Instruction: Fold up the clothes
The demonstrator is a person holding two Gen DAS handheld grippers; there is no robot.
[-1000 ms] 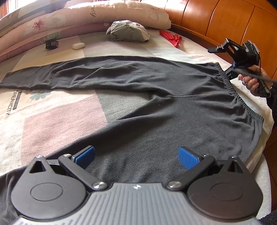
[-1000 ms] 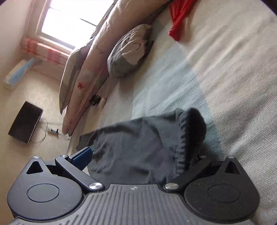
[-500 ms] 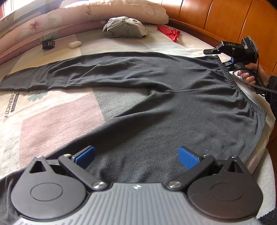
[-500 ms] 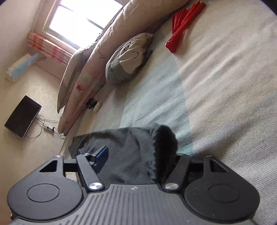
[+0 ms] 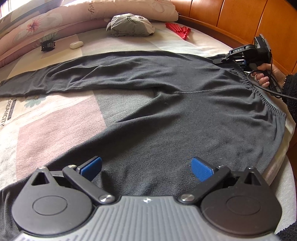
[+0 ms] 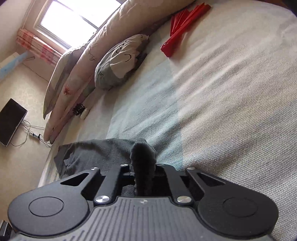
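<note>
Dark trousers lie flat across the bed. Right tool just pinched the far waistband corner, probably to fold it over; left tool hovers spread over the near side.

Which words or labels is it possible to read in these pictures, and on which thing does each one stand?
"DREAMCITY": printed on the bedsheet, near its left edge.
"DAS": small label on the right gripper; the reading is uncertain.
Cursive word on the long pillow: not readable in either view.
</note>
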